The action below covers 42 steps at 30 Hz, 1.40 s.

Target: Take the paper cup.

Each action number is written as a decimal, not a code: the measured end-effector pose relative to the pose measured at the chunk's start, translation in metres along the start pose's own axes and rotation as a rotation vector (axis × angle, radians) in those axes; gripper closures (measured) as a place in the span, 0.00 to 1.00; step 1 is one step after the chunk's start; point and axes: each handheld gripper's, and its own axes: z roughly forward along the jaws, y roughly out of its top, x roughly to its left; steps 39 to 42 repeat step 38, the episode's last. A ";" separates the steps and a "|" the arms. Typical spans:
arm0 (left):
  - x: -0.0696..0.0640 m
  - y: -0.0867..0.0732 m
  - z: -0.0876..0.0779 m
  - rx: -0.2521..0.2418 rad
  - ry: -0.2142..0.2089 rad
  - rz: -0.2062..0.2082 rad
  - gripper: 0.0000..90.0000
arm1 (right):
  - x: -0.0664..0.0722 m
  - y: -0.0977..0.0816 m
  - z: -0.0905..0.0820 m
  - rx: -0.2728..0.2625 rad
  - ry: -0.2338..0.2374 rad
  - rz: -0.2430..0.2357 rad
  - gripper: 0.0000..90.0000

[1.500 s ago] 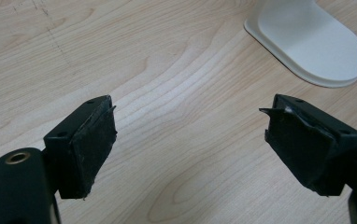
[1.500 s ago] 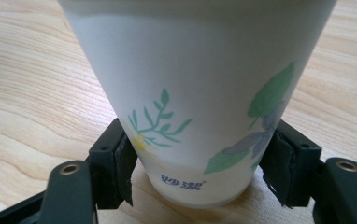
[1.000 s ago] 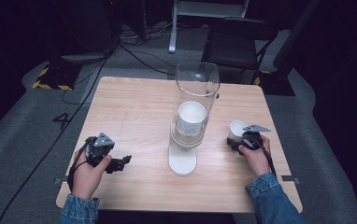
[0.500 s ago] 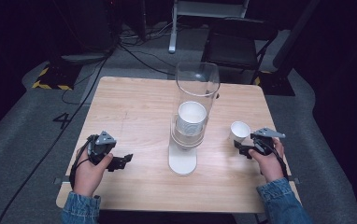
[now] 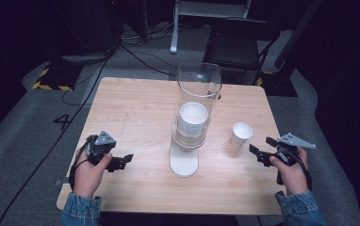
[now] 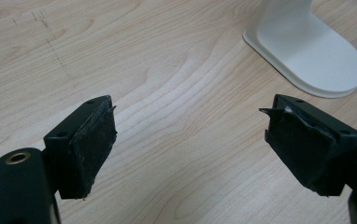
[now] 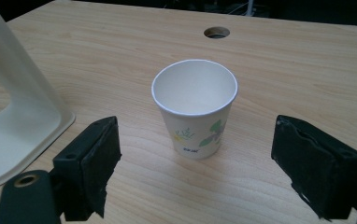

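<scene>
A white paper cup (image 5: 241, 134) with a small leaf print (image 7: 194, 107) stands upright on the wooden table (image 5: 135, 108), right of the cup dispenser (image 5: 199, 89). The dispenser's clear tube holds a stack of cups (image 5: 193, 120) above a white base (image 5: 184, 162). My right gripper (image 5: 259, 147) is open, a short way to the right of the cup and nearer the person. Its jaws have just been opening, and nothing is between them (image 7: 199, 163). My left gripper (image 5: 124, 160) rests open over bare wood (image 6: 190, 140), left of the white base (image 6: 317, 56).
The dispenser's cream stand (image 7: 17, 107) rises at the left of the right gripper view. A round cable hole (image 7: 216, 32) sits near the table's far edge. Behind the table are a dark chair (image 5: 241, 42) and cables (image 5: 135, 52) on the grey floor.
My right gripper has let go of the paper cup and drawn back to the right, toward the person and upward. The cup stays where it stood. The left hand has not moved.
</scene>
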 end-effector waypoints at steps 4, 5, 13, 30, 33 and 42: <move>0.002 0.000 -0.006 0.009 -0.026 0.024 0.19 | 0.001 0.000 -0.014 -0.007 0.017 -0.021 0.18; 0.003 -0.001 -0.007 0.012 -0.038 0.028 0.19 | 0.001 0.000 -0.016 0.003 0.021 -0.028 0.18; 0.007 -0.003 -0.014 0.004 -0.044 0.023 0.19 | -0.009 0.000 -0.042 0.059 0.002 -0.065 0.19; 0.011 -0.006 -0.014 0.014 -0.045 0.019 0.19 | -0.024 -0.006 -0.048 0.069 -0.012 -0.041 0.18; 0.011 -0.007 -0.013 0.023 -0.038 0.008 0.18 | -0.023 -0.007 -0.045 0.072 -0.011 -0.038 0.18; 0.011 -0.012 -0.005 0.062 -0.017 -0.010 0.18 | -0.024 -0.012 -0.031 0.091 -0.008 -0.027 0.18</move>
